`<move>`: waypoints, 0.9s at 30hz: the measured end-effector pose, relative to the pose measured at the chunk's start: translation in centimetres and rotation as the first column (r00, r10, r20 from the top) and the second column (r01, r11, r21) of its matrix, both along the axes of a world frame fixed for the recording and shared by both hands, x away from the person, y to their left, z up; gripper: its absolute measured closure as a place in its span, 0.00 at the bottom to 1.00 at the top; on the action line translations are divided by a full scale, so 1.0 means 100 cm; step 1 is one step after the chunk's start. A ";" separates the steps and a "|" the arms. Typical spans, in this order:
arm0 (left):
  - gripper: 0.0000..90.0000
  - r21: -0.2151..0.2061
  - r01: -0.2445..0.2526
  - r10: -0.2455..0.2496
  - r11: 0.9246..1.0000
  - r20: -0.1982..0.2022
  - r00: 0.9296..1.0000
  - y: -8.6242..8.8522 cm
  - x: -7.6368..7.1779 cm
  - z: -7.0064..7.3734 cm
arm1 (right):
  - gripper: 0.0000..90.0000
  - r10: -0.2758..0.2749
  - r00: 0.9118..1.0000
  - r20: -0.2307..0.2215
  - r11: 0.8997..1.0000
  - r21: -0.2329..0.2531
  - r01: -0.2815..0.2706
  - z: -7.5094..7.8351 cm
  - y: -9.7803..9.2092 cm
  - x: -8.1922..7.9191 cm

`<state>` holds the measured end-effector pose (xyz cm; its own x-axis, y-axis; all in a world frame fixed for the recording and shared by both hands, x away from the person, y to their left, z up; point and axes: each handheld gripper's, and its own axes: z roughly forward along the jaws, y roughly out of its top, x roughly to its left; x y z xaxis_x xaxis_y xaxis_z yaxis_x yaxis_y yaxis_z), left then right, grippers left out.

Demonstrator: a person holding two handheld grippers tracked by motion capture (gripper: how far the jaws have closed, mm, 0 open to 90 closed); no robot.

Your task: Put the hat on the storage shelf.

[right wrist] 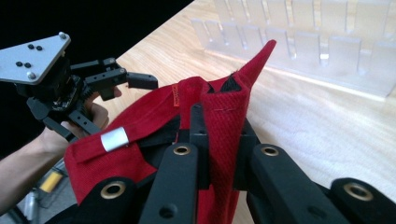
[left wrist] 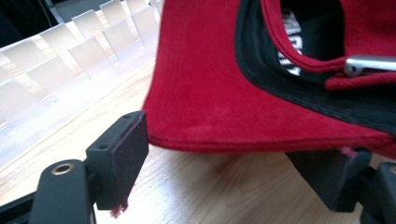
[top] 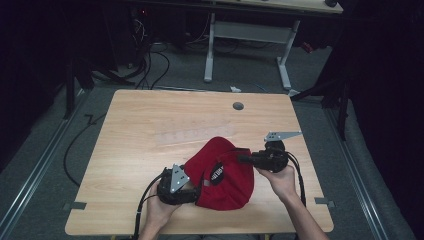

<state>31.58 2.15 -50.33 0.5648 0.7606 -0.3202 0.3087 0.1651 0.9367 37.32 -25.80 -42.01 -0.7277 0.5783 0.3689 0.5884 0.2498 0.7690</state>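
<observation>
Clear slotted rack [right wrist: 299,42] just behind red cap [top: 222,175]; grommet [top: 238,106] beyond

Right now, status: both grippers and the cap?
Right gripper shut on red cap, fabric pinched between jaws. Left gripper open, straddling cap's edge, not clamped. Clear slotted rack beyond on table, not obstructing.

A light wooden table [top: 150,145] with rounded corners stands on grey carpet [top: 240,70] in a dim room, its far edge marked by a small round grey cap [top: 238,106]. Beyond it, the white legs of a second desk [top: 250,32] rise from the floor, beside a tangle of black cables [top: 150,60]. Metal rails [top: 35,170] run along the floor on either side. Darkness swallows the left and right edges of the room.
</observation>
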 end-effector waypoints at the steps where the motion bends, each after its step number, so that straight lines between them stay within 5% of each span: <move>1: 0.24 0.001 0.000 0.000 1.000 -0.001 1.000 0.000 0.000 0.000 | 0.94 -0.003 1.000 -0.018 1.000 0.005 0.003 -0.002 -0.001 0.000; 20: 0.34 0.052 0.024 -0.024 0.998 0.006 1.000 -0.007 -0.002 0.005 | 0.93 0.013 0.997 -0.077 0.999 0.048 -0.009 -0.016 -0.003 0.005; 27: 0.35 0.029 0.043 -0.044 0.999 0.005 0.999 -0.007 -0.004 0.009 | 0.93 0.013 0.996 -0.087 0.999 0.031 -0.010 -0.017 -0.004 0.007</move>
